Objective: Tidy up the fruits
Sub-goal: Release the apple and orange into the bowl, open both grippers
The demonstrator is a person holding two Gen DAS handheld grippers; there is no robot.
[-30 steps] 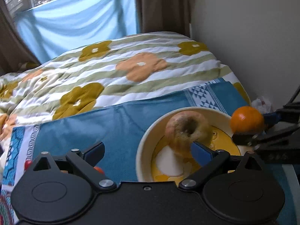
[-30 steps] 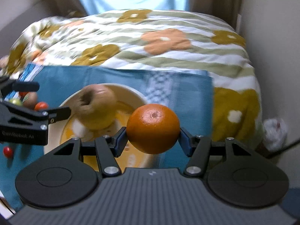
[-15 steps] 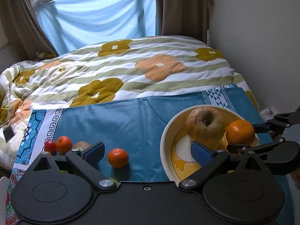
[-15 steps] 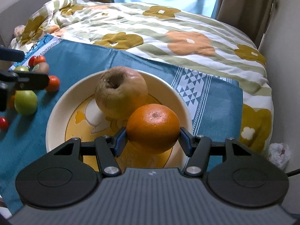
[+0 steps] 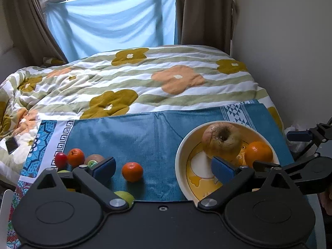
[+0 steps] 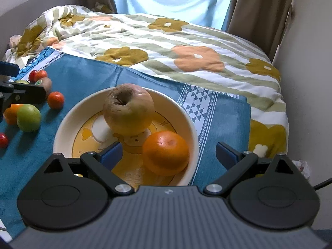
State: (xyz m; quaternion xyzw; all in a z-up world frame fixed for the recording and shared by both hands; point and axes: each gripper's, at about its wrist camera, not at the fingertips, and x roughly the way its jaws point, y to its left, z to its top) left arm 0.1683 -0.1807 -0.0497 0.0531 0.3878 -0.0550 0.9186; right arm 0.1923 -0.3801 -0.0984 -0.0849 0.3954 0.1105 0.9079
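Observation:
A cream bowl point(image 6: 62, 128) with a yellow inside stands on the teal cloth point(image 6: 87, 76). In it a big brownish apple point(image 6: 128, 110) and an orange point(image 6: 166, 152) lie side by side. My right gripper point(image 6: 168, 153) hovers over the bowl's near side, its jaws opening; the orange rests between the pads and touches neither. From the left wrist, the bowl point(image 5: 180, 159), apple point(image 5: 223, 140) and orange point(image 5: 258, 151) sit at the right. My left gripper point(image 5: 162, 168) is open and empty above the cloth, with a small tangerine point(image 5: 132, 171) between its fingers' lines.
Loose fruit lies left of the bowl: a green fruit point(image 6: 29, 118), a tangerine point(image 6: 55, 100), a kiwi point(image 6: 46, 84) and small red ones point(image 6: 37, 75). A flowered quilt point(image 5: 166, 83) covers the bed behind. The wall point(image 5: 290, 62) runs close on the right. A phone point(image 5: 12, 144) lies at the left.
My right gripper has let go of the orange, which now lies in the bowl beside the apple. My left gripper has drawn back, bringing the loose fruit on the cloth into view.

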